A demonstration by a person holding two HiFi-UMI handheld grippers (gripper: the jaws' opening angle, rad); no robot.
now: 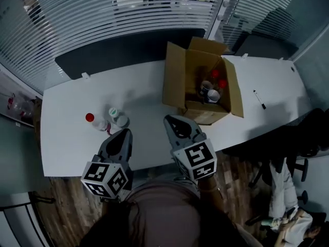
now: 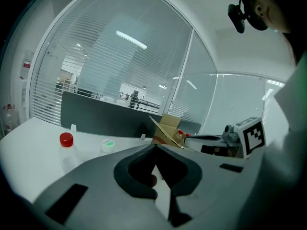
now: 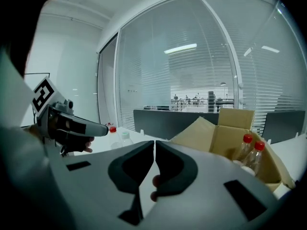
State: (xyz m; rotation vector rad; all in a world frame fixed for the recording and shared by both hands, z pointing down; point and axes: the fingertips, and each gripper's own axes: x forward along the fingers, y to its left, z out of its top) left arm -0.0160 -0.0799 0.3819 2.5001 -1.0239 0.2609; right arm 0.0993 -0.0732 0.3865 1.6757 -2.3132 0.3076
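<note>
**Both claws shut and empty, short of the bottles**

Found a red-capped bottle point(image 1: 92, 120) and a white-capped bottle point(image 1: 118, 118) upright, just beside each other, on the left half of the white table point(image 1: 146, 94), outside any container. Found the left claw point(image 1: 125, 132) just short of that pair, aimed at the white-capped one, tips pressed together with nothing between them. Judged it too closed to take a bottle as held.

Found the right claw point(image 1: 170, 119) near the front corner of the open cardboard box point(image 1: 175, 78), likewise closed tip to tip and empty. Judged both claws, low and side by side over the near table edge, as poised rather than gripping.

Counted several more bottles point(image 1: 212, 90) standing inside the box, red caps among them, with its flaps spread outward and its mouth open. Noted a black marker pen point(image 1: 259, 100) lying alone on the table, right of the box.

Took the layout from the head view alone: pair, claws, box and pen in one plan. Took from the left gripper view alone the green spot on the white cap. Took from the gripper views the meeting of the tips, with only a fingertip of the holding hand behind the pads. Saw in the right gripper view two red-capped bottles rising above the box wall, a height lost from overhead.
</note>
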